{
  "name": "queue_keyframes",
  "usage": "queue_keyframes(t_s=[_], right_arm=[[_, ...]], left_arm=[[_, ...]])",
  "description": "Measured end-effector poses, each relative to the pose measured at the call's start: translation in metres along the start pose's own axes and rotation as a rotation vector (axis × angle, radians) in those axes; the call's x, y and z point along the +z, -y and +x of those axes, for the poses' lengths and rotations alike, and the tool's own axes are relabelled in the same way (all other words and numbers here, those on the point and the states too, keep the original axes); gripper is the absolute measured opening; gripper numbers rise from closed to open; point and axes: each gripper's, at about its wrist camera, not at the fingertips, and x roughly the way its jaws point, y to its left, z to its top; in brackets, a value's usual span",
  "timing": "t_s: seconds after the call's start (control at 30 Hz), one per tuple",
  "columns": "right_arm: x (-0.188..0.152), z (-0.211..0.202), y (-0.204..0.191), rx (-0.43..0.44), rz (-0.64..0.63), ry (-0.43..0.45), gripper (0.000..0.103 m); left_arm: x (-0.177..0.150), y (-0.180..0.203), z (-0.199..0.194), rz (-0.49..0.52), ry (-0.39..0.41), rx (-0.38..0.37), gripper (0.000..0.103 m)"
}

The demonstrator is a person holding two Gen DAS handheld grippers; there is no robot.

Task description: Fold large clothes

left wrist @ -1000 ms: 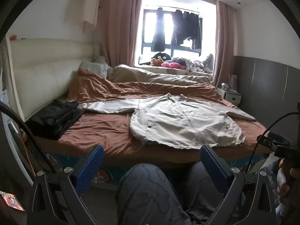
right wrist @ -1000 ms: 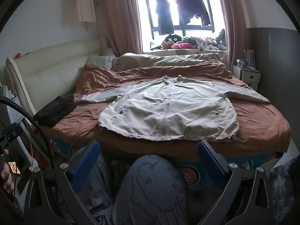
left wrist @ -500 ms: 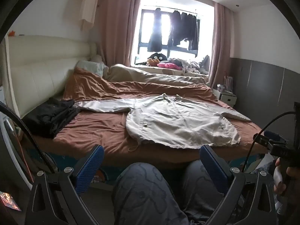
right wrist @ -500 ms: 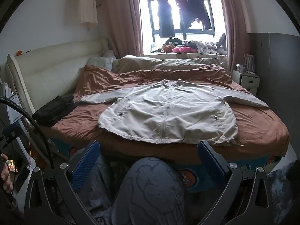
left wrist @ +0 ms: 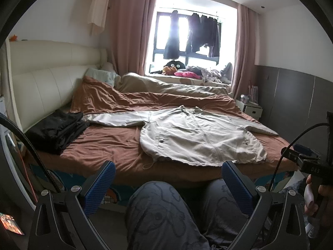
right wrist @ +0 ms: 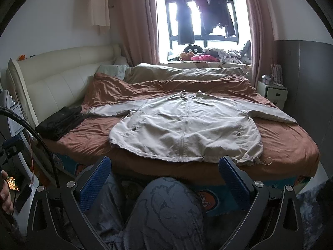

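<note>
Lying flat, front up and zipped, the beige jacket [right wrist: 185,127] sits on the brown bedspread [right wrist: 287,143], hem toward the person, collar toward the window, both sleeves spread out sideways. Nothing is folded yet.

Left gripper [left wrist: 168,185] and right gripper [right wrist: 164,179] are both wide apart at the jaws, holding nothing, low in front of the bed's near edge, above the person's knees [right wrist: 166,204]; neither touches the jacket.

Risks, as I judge them:
- Hem lies close to the near bed edge; a tug toward the person could drag it over the side.
- Thin slippery-looking cloth: a pinch may catch only the top layer, or grab the bedspread with it.
- Drawstring ends [right wrist: 267,161] at the hem corners hang loose and could snag a finger.
- Left sleeve tip reaches just beside the black clothes pile [left wrist: 56,131]; sweeping that sleeve in may drag or disturb the pile.
- Bedspread is wrinkled, so folds may come out uneven.

Room: open bedspread left of the jacket body, a strip on the right before the bed edge, and the nightstand [right wrist: 272,92] beyond. Far side is taken up by the bunched duvet [right wrist: 183,73]. The knees crowd the low approach.
</note>
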Motion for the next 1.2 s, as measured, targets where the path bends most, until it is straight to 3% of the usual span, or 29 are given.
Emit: queue_keyframes(t_s=[1.2], right_arm=[[0.001,-0.006,0.001,-0.046,0.002,0.036,0.103]], left_arm=[[0.006,0.005,-0.004,0.002,0.012,-0.028,0.102]])
